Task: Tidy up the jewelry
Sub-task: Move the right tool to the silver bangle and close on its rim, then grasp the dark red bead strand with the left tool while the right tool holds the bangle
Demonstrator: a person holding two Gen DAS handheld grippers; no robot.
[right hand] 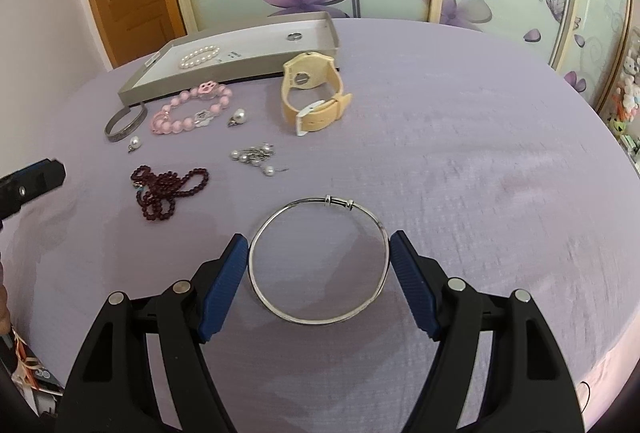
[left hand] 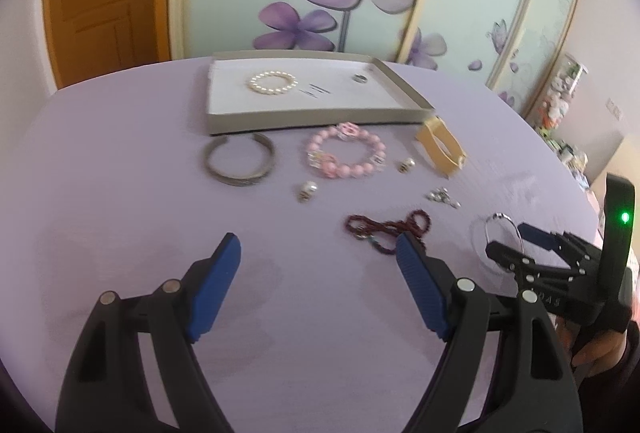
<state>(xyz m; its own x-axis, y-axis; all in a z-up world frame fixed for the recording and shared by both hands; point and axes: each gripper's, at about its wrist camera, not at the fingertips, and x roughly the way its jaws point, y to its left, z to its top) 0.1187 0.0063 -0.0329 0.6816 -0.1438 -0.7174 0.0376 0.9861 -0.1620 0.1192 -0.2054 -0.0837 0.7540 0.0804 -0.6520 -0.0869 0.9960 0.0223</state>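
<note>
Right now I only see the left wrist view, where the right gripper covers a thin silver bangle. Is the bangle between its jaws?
Observer: Yes. The thin silver bangle spans the right gripper jaws, one blue pad beside each edge; grip unclear.
Operator: That yellow strap by the grey box?
Observer: A pale yellow wristwatch, buckled, its round case showing.
Operator: The silvery bits?
Observer: A tangle of pearl drop earrings.

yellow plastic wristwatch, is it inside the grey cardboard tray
No, the yellow plastic wristwatch lies on the purple tablecloth just outside the grey cardboard tray, by its near corner.
</note>
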